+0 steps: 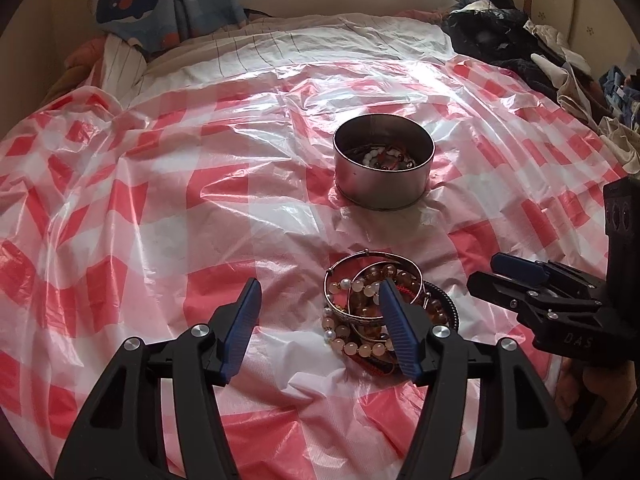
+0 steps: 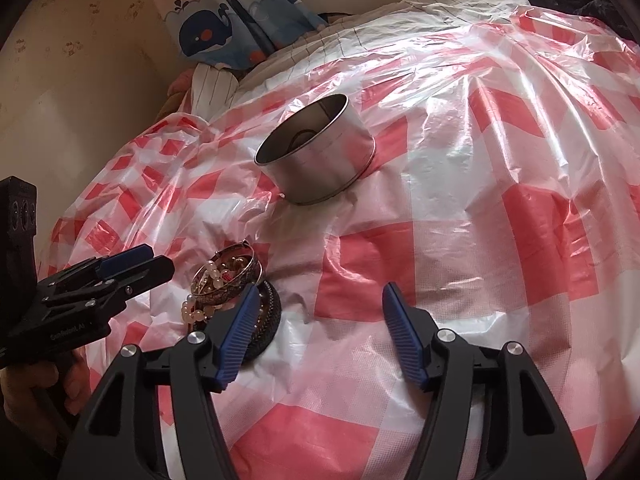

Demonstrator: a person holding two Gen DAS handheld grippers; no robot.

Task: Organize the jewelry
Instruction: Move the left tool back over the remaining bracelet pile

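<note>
A pile of jewelry [image 1: 372, 308] lies on a red-and-white checked plastic sheet [image 1: 160, 208]: metal bangles, bead and pearl bracelets, a dark braided band. It also shows in the right wrist view [image 2: 224, 284]. A round metal tin [image 1: 384, 164] stands beyond it with several pieces inside; it also shows in the right wrist view [image 2: 320, 152]. My left gripper [image 1: 320, 292] is open and empty, its right finger in front of the pile. My right gripper [image 2: 320, 296] is open and empty, just right of the pile. The right gripper appears at the right of the left wrist view [image 1: 516, 276].
The sheet covers a bed. Dark clothes [image 1: 508, 40] are heaped at the far right corner. A whale-print curtain [image 1: 160, 0] hangs at the head, with a striped pillow [image 1: 120, 64] below it. A beige wall [image 2: 80, 80] runs along the left side.
</note>
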